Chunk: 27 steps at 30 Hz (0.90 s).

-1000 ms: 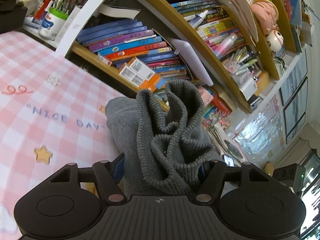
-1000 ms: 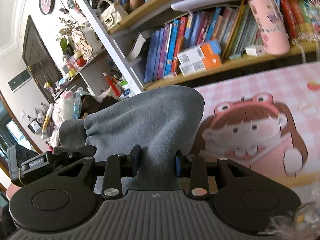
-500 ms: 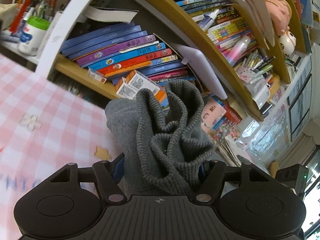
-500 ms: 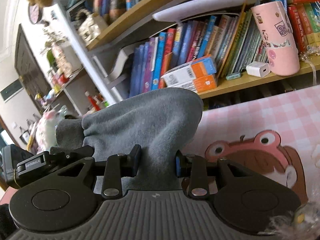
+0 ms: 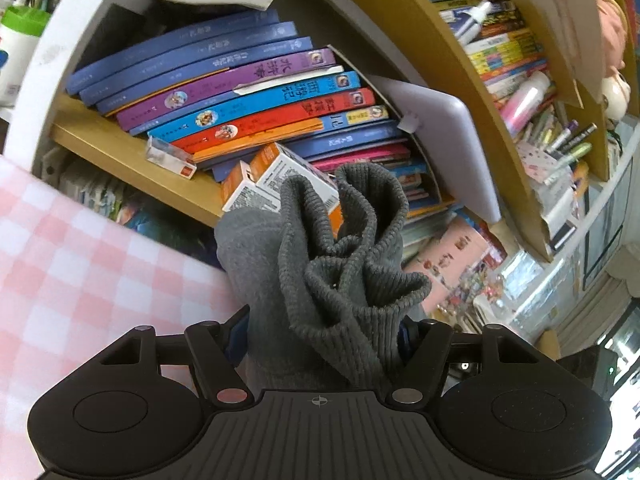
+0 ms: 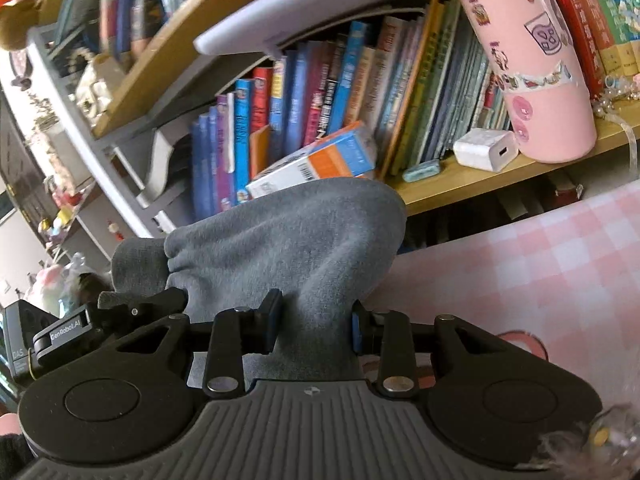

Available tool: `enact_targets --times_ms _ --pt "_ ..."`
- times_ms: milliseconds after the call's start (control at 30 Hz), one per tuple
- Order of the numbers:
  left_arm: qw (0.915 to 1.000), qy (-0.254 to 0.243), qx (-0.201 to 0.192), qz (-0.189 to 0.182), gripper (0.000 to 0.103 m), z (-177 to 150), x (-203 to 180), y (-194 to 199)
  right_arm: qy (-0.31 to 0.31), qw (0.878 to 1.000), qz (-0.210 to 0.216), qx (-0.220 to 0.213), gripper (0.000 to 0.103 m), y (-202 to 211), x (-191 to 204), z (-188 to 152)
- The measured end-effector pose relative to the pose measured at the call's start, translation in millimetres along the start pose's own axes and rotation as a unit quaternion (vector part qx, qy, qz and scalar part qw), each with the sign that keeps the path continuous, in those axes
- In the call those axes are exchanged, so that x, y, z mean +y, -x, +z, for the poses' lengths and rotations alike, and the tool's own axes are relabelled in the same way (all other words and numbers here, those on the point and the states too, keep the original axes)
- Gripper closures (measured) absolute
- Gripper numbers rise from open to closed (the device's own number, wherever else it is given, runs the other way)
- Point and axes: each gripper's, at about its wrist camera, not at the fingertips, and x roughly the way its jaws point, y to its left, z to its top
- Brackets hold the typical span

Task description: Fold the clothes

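Observation:
A grey garment is held up off the table by both grippers. In the left wrist view my left gripper [image 5: 322, 330] is shut on its bunched ribbed hem [image 5: 340, 264], which stands up crumpled between the jaws, with smooth grey cloth beside it. In the right wrist view my right gripper [image 6: 316, 322] is shut on a smooth grey part of the garment [image 6: 288, 248], which bulges up and drapes leftwards toward the other gripper's body [image 6: 68, 330]. The fingertips of both grippers are hidden by cloth.
A pink checked tablecloth [image 5: 72, 288] covers the table below, with a cartoon print [image 6: 520, 344] near the right gripper. Close ahead stands a wooden bookshelf [image 5: 132, 160] full of books, an orange-white box [image 6: 316, 164], a pink cup [image 6: 532, 60] and a white charger [image 6: 486, 154].
Both grippers have carried the garment forward across the table toward the bookshelf, which now fills most of each view. The grips on the cloth are unchanged.

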Motion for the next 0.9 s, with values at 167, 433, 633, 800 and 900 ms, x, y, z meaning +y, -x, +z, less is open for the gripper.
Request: enact_targets --times_ms 167,433,633,800,900 --pt "0.9998 0.021 -0.001 0.004 0.037 2 16 -16 -0.020 1.000 -0.005 0.019 0.073 -22 -17 5" --pt "0.9994 0.026 0.008 0.019 0.026 -2 28 -23 -0.042 0.999 -0.009 0.029 0.064 -38 -32 -2" --pt "0.9991 0.012 -0.011 0.040 0.012 -5 26 -9 -0.023 0.999 -0.026 0.001 0.033 -27 -31 -6" --pt "0.9973 -0.015 -0.041 0.060 0.005 -15 15 23 -0.024 0.999 -0.026 -0.017 0.029 -3 -28 -10" --pt "0.9951 -0.036 -0.058 0.071 0.005 -25 2 44 -0.024 0.999 -0.023 -0.019 0.029 12 -21 -18"
